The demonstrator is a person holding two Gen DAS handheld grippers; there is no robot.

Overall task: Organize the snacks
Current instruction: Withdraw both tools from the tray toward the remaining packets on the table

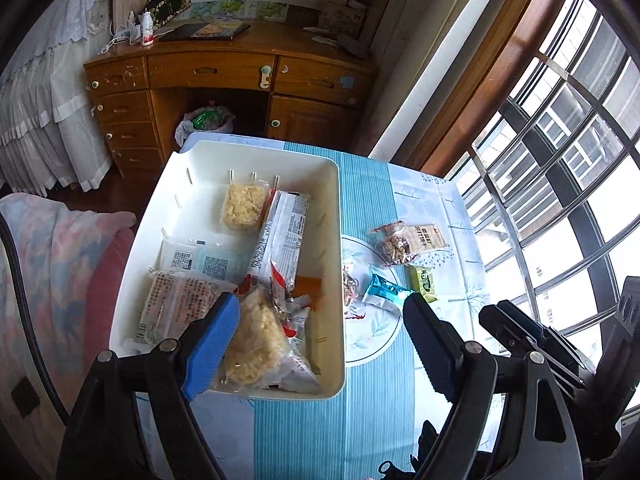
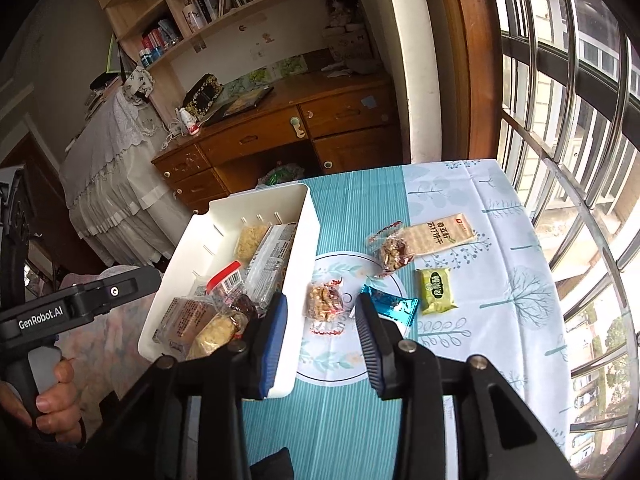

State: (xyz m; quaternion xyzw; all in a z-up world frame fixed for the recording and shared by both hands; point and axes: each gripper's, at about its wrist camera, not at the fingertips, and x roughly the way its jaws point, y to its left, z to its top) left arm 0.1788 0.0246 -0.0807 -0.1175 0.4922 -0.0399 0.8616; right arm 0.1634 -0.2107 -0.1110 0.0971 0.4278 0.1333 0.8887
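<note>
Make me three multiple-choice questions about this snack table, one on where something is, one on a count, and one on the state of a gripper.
1. Where does the nut bar in a clear wrapper nearest the right gripper lie?
A. Inside the white bin
B. On the tablecloth, right of the white bin
C. On the wooden desk

2. How many snack packets lie on the tablecloth outside the white bin?
A. Two
B. Five
C. Nine

3. What state is the right gripper in?
A. Open, holding nothing
B. Shut on the green packet
C. Shut on the bin's rim

Answers: 
1 B, it lies on the cloth's round print beside the bin wall. 
2 B: two nut bars, the blue packet, the green packet and the cracker pack. 
3 A, its blue fingers stand wide apart with nothing between them.
</note>
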